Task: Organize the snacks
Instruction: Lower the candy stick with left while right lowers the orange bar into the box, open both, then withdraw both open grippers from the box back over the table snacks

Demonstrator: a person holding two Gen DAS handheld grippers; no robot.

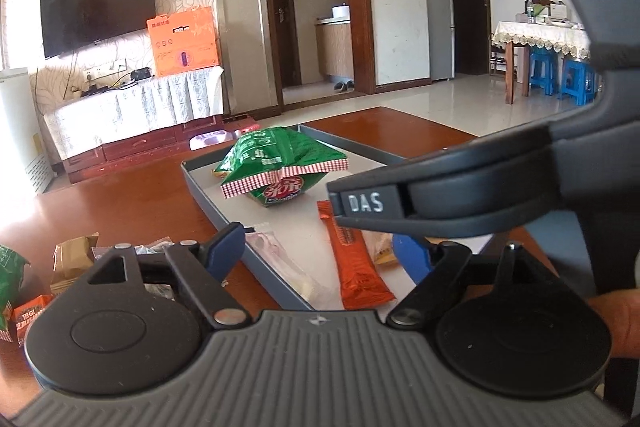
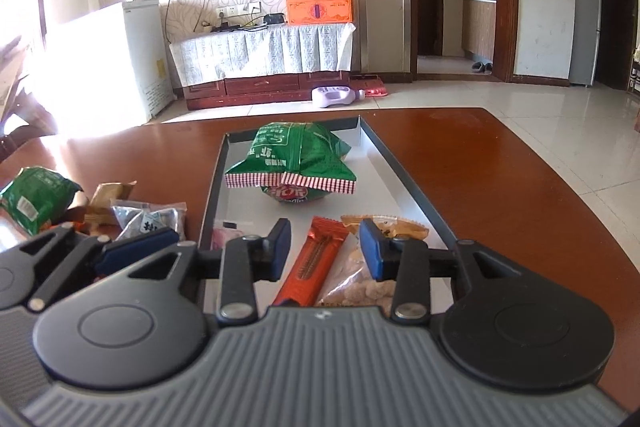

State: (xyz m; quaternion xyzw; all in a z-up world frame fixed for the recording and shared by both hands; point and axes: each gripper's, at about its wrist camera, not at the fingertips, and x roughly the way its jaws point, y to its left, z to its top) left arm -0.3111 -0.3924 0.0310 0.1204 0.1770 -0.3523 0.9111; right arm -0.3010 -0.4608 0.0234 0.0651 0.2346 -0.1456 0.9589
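A grey tray [image 2: 404,179] lies on the brown table [image 2: 500,183]. In it are a green chip bag [image 2: 296,163], an orange snack bar [image 2: 316,263], a clear bag of brown snacks [image 2: 360,283] and a pink packet [image 2: 224,235]. My right gripper [image 2: 326,253] is open and empty, low over the tray's near end above the orange bar. My left gripper [image 1: 320,247] is open and empty over the tray's left rim [image 1: 208,199]; the tray holds the green bag [image 1: 276,163] and orange bar [image 1: 356,263]. The right gripper's body [image 1: 500,195] crosses this view.
Loose snacks lie on the table left of the tray: a green bag [image 2: 36,199], a tan packet [image 2: 112,195], a clear grey packet [image 2: 152,219], and an orange packet [image 1: 32,311]. Beyond are a TV stand [image 2: 264,63], a white fridge [image 2: 104,63] and tiled floor.
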